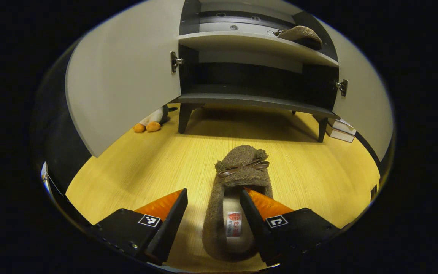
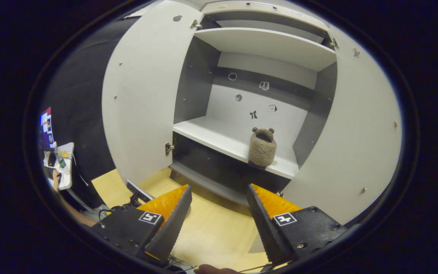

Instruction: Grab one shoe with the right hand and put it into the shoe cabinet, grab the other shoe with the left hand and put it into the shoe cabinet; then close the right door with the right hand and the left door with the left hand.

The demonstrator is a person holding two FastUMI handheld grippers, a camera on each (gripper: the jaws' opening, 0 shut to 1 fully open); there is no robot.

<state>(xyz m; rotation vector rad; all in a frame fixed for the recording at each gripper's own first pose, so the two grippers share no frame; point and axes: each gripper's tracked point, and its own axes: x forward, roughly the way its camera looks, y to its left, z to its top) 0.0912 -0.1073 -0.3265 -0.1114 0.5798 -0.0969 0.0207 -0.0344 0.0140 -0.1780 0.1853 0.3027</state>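
A brown fuzzy slipper (image 1: 242, 171) with a bow lies on the wooden floor, toe toward the shoe cabinet (image 1: 257, 101). My left gripper (image 1: 213, 199) is open and low over the heel end. One finger sits inside the slipper's opening and the other stands outside its left wall. The second slipper (image 1: 300, 35) rests on the cabinet's shelf at the right, and in the right gripper view this slipper (image 2: 262, 149) stands near the shelf's (image 2: 219, 139) front edge. My right gripper (image 2: 219, 196) hangs open in front of the cabinet, holding nothing. Both doors, left (image 2: 146, 99) and right (image 2: 352, 140), stand wide open.
A penguin plush toy (image 1: 150, 122) sits on the floor behind the left door (image 1: 124, 76). White boxes (image 1: 340, 130) are stacked by the cabinet's right leg, near the right door (image 1: 363, 102). A person's hand (image 2: 56, 178) and a small white table (image 2: 66, 167) show at far left.
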